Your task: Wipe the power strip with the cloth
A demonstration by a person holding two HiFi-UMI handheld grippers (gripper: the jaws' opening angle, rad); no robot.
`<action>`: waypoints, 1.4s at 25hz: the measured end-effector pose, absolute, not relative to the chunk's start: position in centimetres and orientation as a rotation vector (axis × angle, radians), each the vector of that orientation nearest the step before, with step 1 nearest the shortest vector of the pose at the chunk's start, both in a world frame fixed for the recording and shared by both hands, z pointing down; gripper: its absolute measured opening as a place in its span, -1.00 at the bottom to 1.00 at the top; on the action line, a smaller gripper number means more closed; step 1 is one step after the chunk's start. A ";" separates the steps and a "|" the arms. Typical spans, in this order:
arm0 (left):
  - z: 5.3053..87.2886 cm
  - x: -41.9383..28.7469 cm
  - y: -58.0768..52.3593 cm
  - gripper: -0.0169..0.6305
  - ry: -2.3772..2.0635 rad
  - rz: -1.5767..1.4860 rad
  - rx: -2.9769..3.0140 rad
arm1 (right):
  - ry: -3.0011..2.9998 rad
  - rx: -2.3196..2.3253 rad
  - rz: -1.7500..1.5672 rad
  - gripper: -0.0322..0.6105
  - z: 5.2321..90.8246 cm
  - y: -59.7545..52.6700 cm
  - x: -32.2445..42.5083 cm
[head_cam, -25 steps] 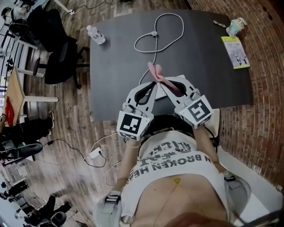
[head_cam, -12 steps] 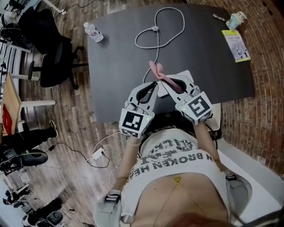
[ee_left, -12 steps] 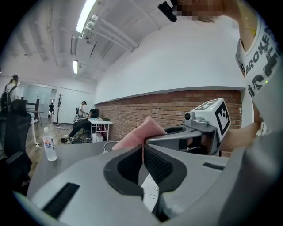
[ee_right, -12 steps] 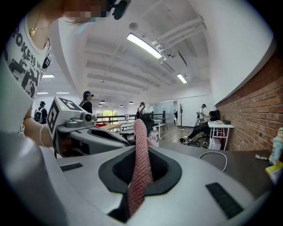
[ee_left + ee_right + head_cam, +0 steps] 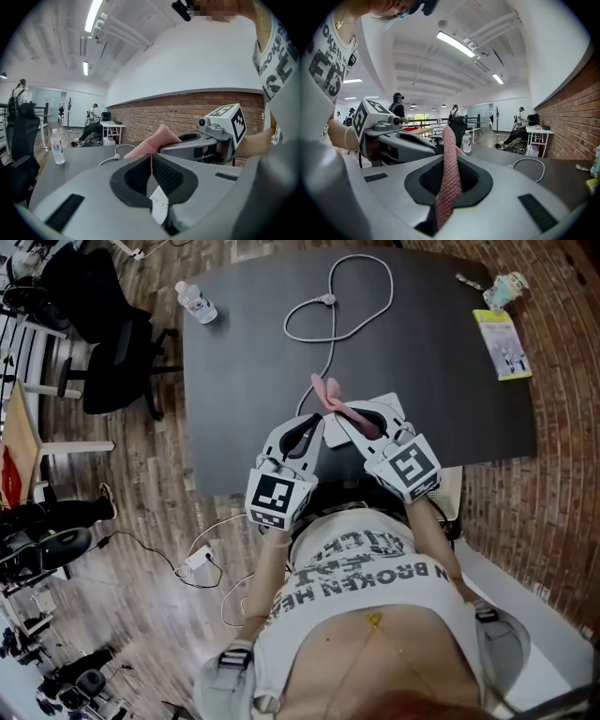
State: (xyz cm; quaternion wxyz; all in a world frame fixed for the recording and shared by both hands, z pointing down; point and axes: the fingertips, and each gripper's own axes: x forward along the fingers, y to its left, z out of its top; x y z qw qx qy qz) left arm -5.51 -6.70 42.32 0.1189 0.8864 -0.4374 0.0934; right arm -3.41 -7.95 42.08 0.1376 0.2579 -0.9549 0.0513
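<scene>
Biggest thing first: one dark counter (image 5: pixel 450 381), and the action sits at its 6 o'clock edge, right in front of the person. One white cord (image 5: pixel 331 352) loops at 12 o'clock and runs down towards 6, where it slips under the tools. The power strip's body can't be made out, so it is probably hidden there.

Now the cloth (image 5: pixel 330 397), just one, pink and knobbly, standing up between the two tools at 6 o'clock. The left gripper (image 5: pixel 151 157) has its fingers (image 5: pixel 169 174) clenched on a thin edge of it. The right gripper (image 5: pixel 449 159) is clamped on another part, with the fabric running straight up through its fingers.

It looks light, soft and floppy, with nothing to break, and the weave should hold well. A wad held in one tool would likely wipe better than a sheet stretched between two. The strip is probably stiff, light plastic and may slide, so it is best pinned at one end.

Counting the rest: one water bottle (image 5: pixel 195 302) at 10 o'clock, one yellow booklet (image 5: pixel 502 343) at 2, and one small cup-like item (image 5: pixel 511 285) at 1.
</scene>
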 end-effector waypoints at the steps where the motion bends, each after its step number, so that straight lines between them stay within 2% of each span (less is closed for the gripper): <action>1: 42.7 -5.4 -6.7 -0.92 -1.274 0.286 2.586 | -2.756 0.739 0.157 -0.85 42.3 -8.0 -3.2; 11: 48.8 -4.3 -5.6 -0.92 -1.133 0.426 2.526 | -2.685 0.729 0.169 -0.85 45.0 -8.3 -1.7; 14: 51.3 -3.6 -5.1 -0.74 -1.071 0.494 2.494 | -2.664 0.735 0.185 -0.85 45.8 -8.2 -1.1; 20: 56.2 -3.2 -4.3 -0.53 -0.990 0.674 2.437 | -2.623 0.711 0.206 -0.85 47.5 -8.3 -0.7; 27: 63.4 -2.7 -3.2 -0.22 -0.833 1.019 2.385 | -2.575 0.655 0.219 -0.85 49.5 -8.2 -0.8; 35: 67.1 -2.7 -3.2 -0.13 -0.726 1.281 2.329 | -2.518 0.615 0.215 -0.85 51.8 -8.9 -1.1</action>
